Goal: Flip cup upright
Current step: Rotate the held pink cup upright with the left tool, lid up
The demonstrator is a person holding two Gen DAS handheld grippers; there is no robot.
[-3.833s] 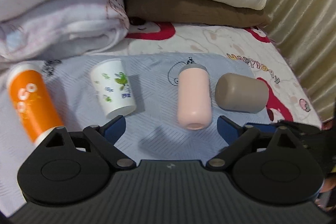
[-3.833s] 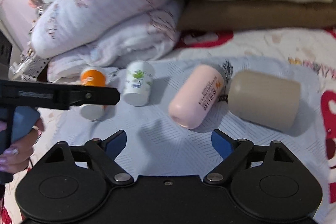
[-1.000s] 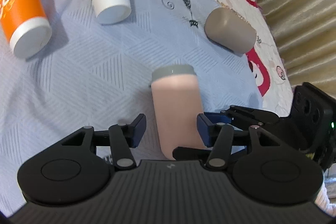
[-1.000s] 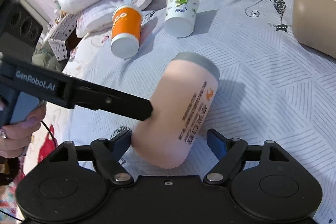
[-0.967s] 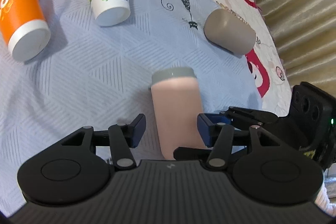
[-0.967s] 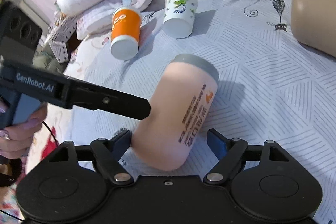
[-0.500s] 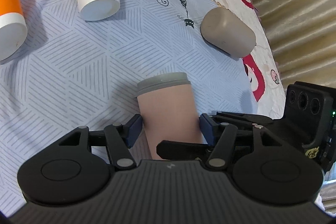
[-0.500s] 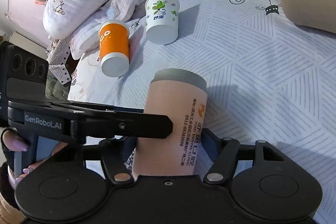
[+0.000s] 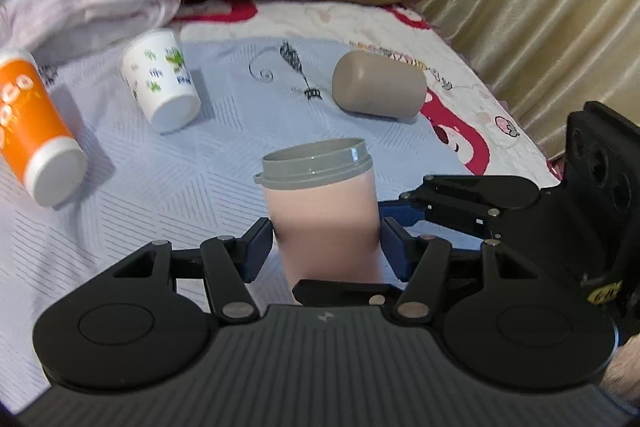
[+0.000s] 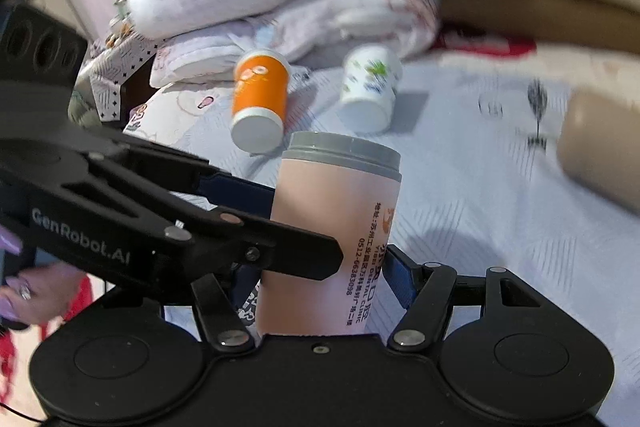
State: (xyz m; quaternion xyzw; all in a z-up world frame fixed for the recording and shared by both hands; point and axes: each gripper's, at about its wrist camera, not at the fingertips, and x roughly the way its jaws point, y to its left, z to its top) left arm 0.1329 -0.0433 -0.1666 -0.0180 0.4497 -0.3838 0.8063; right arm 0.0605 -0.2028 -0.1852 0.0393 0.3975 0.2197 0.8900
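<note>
**Pink cup stood on end between both grippers**

I had the pink cup (image 9: 322, 215) upright on the blue bedsheet (image 9: 168, 195), grey rim (image 9: 314, 161) uppermost. My left gripper (image 9: 326, 247) was closed narrow on its lower body, pads touching both sides. My right gripper (image 10: 320, 283) flanked it too, though I could not tell if those pads pressed it. Behind lay an orange cup (image 9: 34, 127), a white printed cup (image 9: 162, 85) and a taupe cup (image 9: 378, 91), all on their sides.
</note>
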